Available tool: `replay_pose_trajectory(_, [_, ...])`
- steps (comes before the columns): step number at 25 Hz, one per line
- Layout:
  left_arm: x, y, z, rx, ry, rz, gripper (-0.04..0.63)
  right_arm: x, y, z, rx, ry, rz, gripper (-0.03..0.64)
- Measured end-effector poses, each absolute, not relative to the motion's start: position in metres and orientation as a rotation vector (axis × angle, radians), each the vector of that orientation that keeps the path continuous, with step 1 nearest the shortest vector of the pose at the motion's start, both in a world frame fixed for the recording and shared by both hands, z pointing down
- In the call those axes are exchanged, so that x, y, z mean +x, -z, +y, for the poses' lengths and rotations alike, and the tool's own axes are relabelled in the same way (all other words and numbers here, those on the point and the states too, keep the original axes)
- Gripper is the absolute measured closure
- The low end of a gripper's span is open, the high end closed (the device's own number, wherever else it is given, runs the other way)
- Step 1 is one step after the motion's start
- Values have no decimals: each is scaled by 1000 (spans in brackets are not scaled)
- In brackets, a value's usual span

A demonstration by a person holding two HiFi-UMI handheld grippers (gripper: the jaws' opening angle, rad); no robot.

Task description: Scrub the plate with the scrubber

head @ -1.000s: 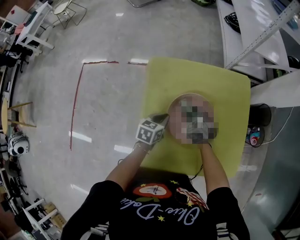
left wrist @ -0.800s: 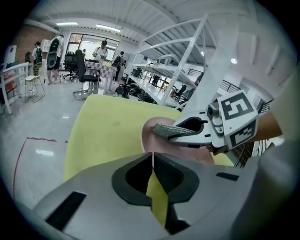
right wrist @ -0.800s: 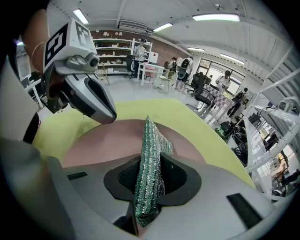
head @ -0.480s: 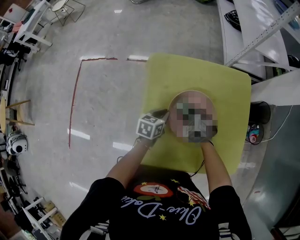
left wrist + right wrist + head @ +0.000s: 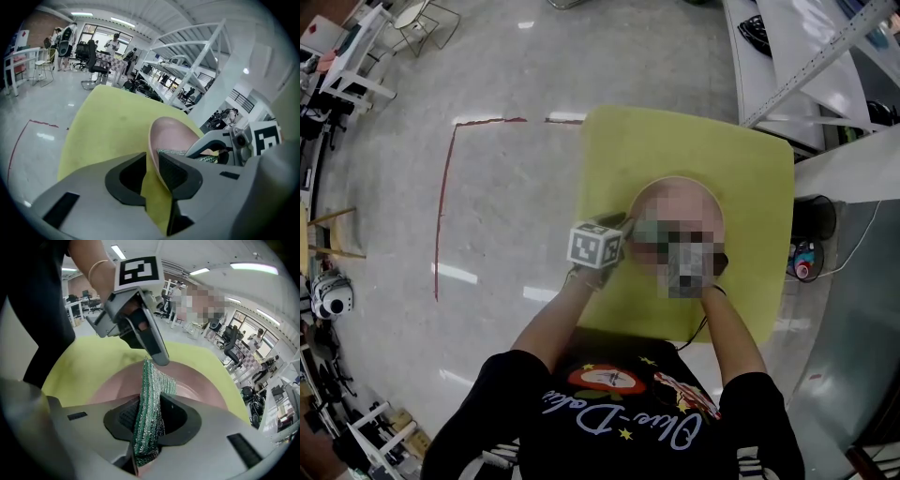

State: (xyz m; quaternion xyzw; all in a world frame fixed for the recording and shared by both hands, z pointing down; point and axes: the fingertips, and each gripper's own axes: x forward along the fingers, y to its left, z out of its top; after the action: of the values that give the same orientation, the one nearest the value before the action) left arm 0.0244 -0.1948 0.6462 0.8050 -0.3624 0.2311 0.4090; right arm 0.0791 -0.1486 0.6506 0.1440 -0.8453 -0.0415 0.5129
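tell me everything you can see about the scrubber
The scrubber is a green pad of shiny woven mesh with fine stripes, bunched or folded. It stands on edge, its lower half pinched between the fingers of the right gripper, its upper part fanning out over the pink plate. Whether it presses on the plate can't be told.

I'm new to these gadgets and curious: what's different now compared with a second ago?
On the left gripper the fingers have just been opening; the pink plate now sits loose between them. The right gripper still clamps the green scrubber over the plate, which remains on the yellow table.
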Motion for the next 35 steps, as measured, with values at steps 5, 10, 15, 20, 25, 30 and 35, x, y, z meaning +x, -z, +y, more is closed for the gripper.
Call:
replay_pose_trajectory(5, [29, -649, -197, 2022, -606, -916, 546, 76, -650, -131, 259, 111, -2057, 548])
replay_pose_trajectory(10, [30, -651, -198, 1996, -622, -963, 555, 77, -649, -113, 182, 105, -2083, 546])
replay_pose_trajectory(15, [30, -649, -197, 2015, -649, -991, 558, 76, -644, -96, 145, 92, -2130, 546])
replay_pose_trajectory(20, [33, -650, -197, 2018, -666, -992, 557, 86, -626, -115, 214, 123, -2172, 548])
replay_pose_trajectory(25, [35, -651, -199, 2027, -674, -988, 557, 115, -611, -178, 450, 155, -2140, 551])
replay_pose_trajectory(30, [37, -649, -200, 2049, -701, -973, 553, 139, -619, -219, 556, 157, -2048, 551])
replay_pose_trajectory(35, [37, -651, -201, 2055, -706, -974, 551, 139, -634, -227, 532, 156, -2026, 551])
